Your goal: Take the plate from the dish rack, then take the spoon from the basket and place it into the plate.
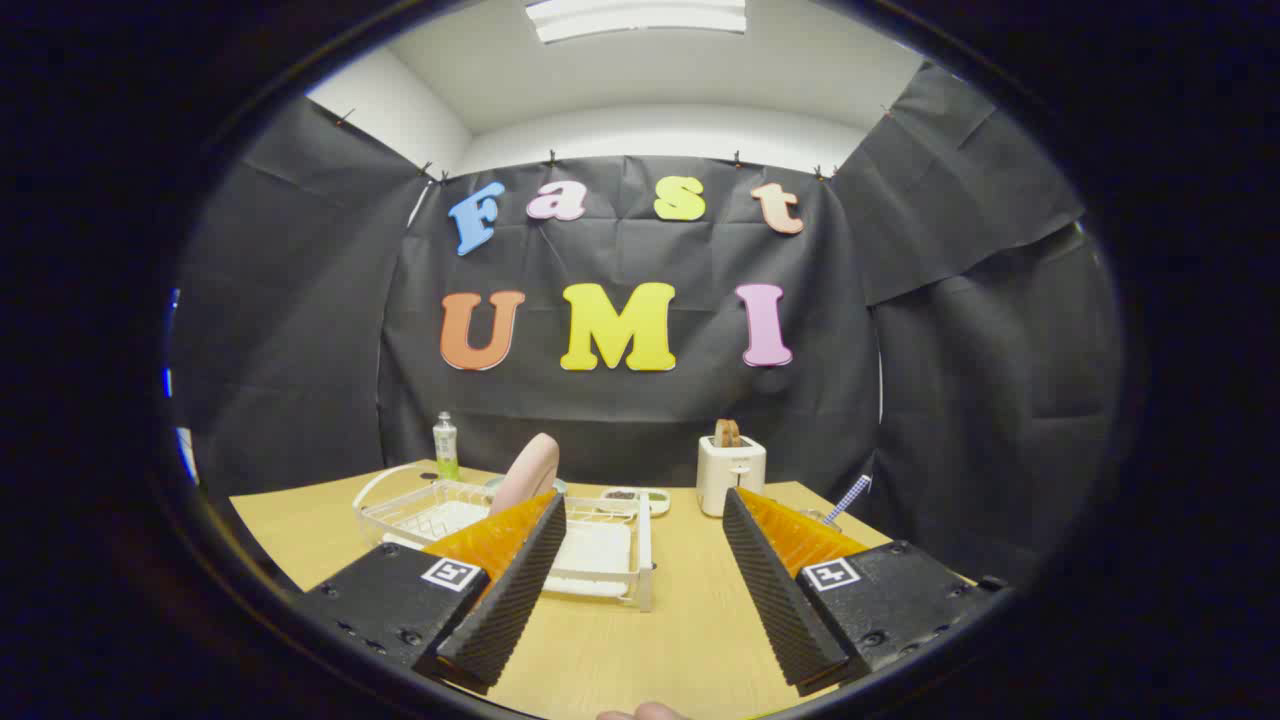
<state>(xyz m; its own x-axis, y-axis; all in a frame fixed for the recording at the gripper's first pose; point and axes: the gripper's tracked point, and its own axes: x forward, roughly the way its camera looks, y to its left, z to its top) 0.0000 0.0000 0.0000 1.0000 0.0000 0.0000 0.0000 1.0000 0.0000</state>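
Wooden table bare between the spread, empty tool, rack just ahead

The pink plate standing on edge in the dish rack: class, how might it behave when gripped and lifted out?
The plate stands tilted on edge in the dish rack, so it may tip or roll once freed. Its smooth surface looks slippery. It looks rigid, unlikely to bend. The open gripper hangs short of it.

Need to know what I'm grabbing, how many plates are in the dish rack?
1. The plate stands on edge in the rack, just beyond one finger of the open tool. That finger may hide more.
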